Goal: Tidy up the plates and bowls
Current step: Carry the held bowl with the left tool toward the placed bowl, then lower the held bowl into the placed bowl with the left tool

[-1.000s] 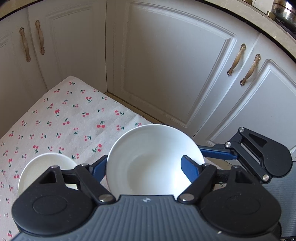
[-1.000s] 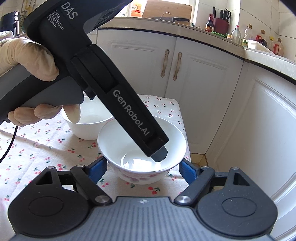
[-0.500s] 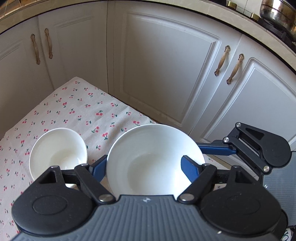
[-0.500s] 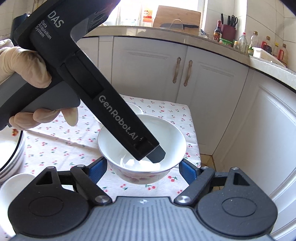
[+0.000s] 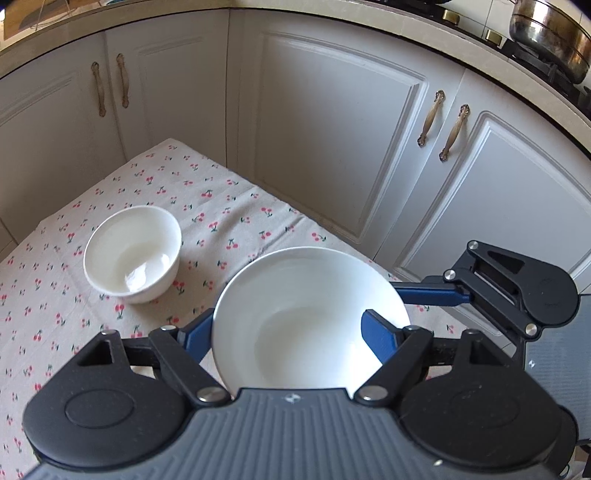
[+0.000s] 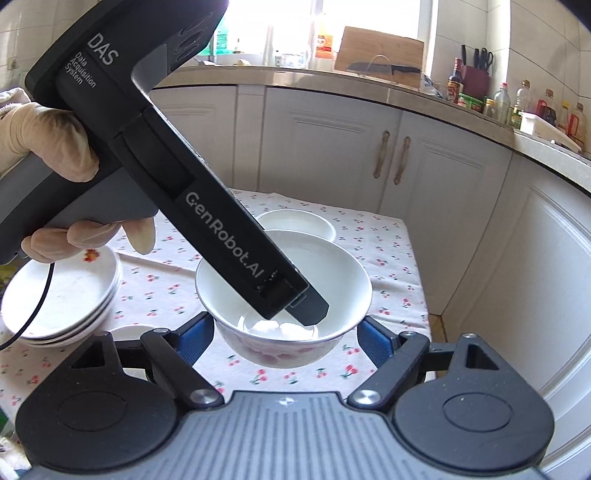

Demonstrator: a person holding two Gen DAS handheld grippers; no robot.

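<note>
Both claws rose w/ big bowl (image 5: pixel 295 325): left claw (image 5: pixel 295 332) clamps its rim, right claw (image 6: pixel 286 339) apart around it.

Cherry-print tablecloth (image 5: pixel 221 206) carries a small bowl (image 5: pixel 133 254) and stacked plates (image 6: pixel 62 299)

cherry-print tablecloth (image 5: pixel 207 206), white cabinets (image 5: pixel 332 122), steel pot (image 5: pixel 550 35)

The cherry-print tablecloth (image 5: pixel 207 206) lies bare at its far end, giving open passage up to the white cabinet doors (image 5: pixel 332 140) that wall off the far and right sides. A small white bowl (image 5: pixel 133 254) stands on the left. In the right wrist view, stacked plates (image 6: pixel 62 295) fill the near left; cloth to the right stays free.
</note>
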